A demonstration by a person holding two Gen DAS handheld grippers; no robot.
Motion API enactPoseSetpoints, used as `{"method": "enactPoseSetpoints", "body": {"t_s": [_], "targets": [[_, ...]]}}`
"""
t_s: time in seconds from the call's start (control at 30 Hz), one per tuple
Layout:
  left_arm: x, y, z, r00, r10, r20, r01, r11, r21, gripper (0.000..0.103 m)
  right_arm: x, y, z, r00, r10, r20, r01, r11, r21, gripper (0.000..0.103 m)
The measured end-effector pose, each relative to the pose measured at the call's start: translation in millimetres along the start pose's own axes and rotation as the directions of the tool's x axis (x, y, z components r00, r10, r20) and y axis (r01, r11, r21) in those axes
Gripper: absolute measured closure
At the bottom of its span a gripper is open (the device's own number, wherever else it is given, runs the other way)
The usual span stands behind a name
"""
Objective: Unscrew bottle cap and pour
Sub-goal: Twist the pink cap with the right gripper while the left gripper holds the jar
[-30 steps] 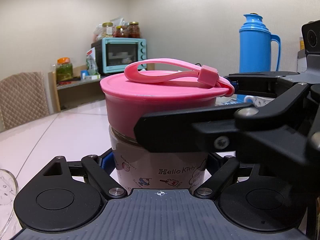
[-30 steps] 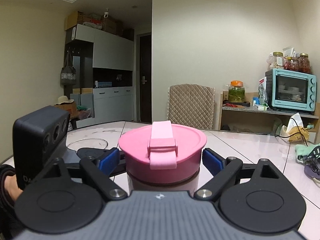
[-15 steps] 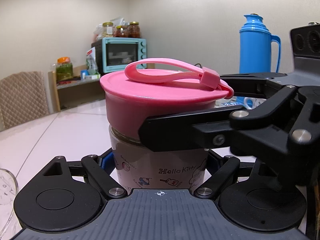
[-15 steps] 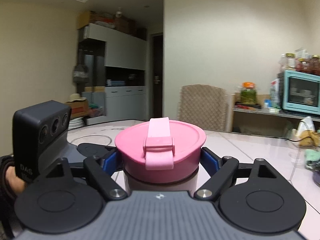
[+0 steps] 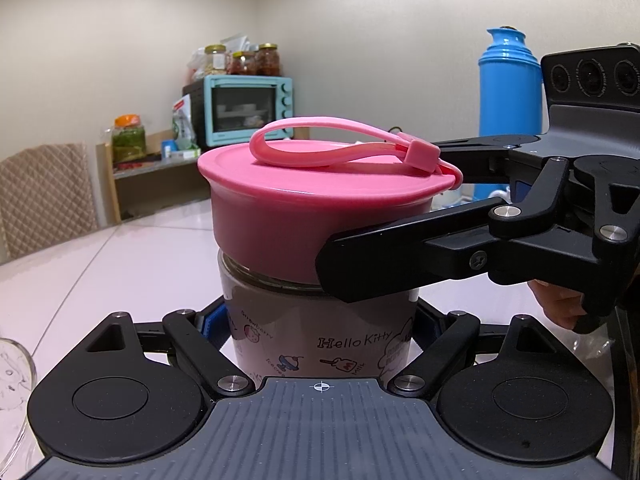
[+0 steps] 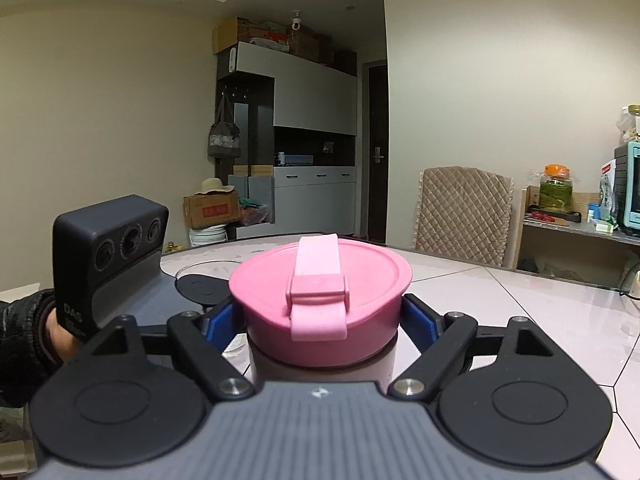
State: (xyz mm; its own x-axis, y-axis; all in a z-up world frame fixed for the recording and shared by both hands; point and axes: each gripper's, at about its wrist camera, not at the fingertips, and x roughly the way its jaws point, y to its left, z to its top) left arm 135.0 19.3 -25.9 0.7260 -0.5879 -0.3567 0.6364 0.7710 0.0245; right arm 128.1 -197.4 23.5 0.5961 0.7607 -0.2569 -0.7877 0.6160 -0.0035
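Observation:
A Hello Kitty bottle [image 5: 320,340] with a wide pink cap [image 5: 304,208] and pink strap stands upright on the table. My left gripper [image 5: 320,324] is shut on the bottle's body below the cap. My right gripper [image 6: 322,316] is shut on the pink cap [image 6: 320,280], its blue pads pressing both sides. In the left wrist view the right gripper's black finger [image 5: 400,256] crosses the cap's front from the right. The bottle body [image 6: 320,368] is mostly hidden in the right wrist view.
A glass bowl [image 5: 12,372] sits at the left edge, also behind the cap in the right wrist view [image 6: 208,268]. A blue thermos [image 5: 508,92] stands at back right. A chair [image 6: 464,212] and a shelf with a teal oven [image 5: 244,108] stand beyond the table.
My right gripper has turned around the cap: its finger tilts and sits further right in the left wrist view. The room has swung right in the right wrist view. The bottle stays still.

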Motion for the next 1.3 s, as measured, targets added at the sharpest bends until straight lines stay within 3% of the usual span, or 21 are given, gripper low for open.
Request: {"method": "enactPoseSetpoints", "body": {"t_s": [0.27,0.43,0.57,0.87,1.13,1.3], "targets": [[0,-1,0,1.0,0.0,0.0,0.0,1.0,0.001,0.013,0,1,4,1.0,0.008,-0.003,-0.008,1.0,0.009,0.018],[0,0,-1,1.0,0.0,0.0,0.0,1.0,0.001,0.013,-5,15,2,0.997,-0.082,0.009,0.082,0.996,0.024,0.012],[-1,0,-1,1.0,0.0,0.0,0.0,1.0,0.0,0.013,-6,30,5,0.98,-0.196,0.031,0.195,0.98,0.046,0.011],[-1,0,-1,1.0,0.0,0.0,0.0,1.0,0.001,0.013,15,44,3,0.945,-0.326,0.024,0.323,0.943,0.082,0.012],[-1,0,-1,1.0,0.0,0.0,0.0,1.0,0.0,0.013,22,48,-4,0.942,-0.336,0.019,0.332,0.938,0.098,0.017],[-1,0,-1,1.0,0.0,0.001,0.0,1.0,0.0,0.013,20,44,-6,0.95,-0.311,0.018,0.308,0.946,0.098,0.018]]}}
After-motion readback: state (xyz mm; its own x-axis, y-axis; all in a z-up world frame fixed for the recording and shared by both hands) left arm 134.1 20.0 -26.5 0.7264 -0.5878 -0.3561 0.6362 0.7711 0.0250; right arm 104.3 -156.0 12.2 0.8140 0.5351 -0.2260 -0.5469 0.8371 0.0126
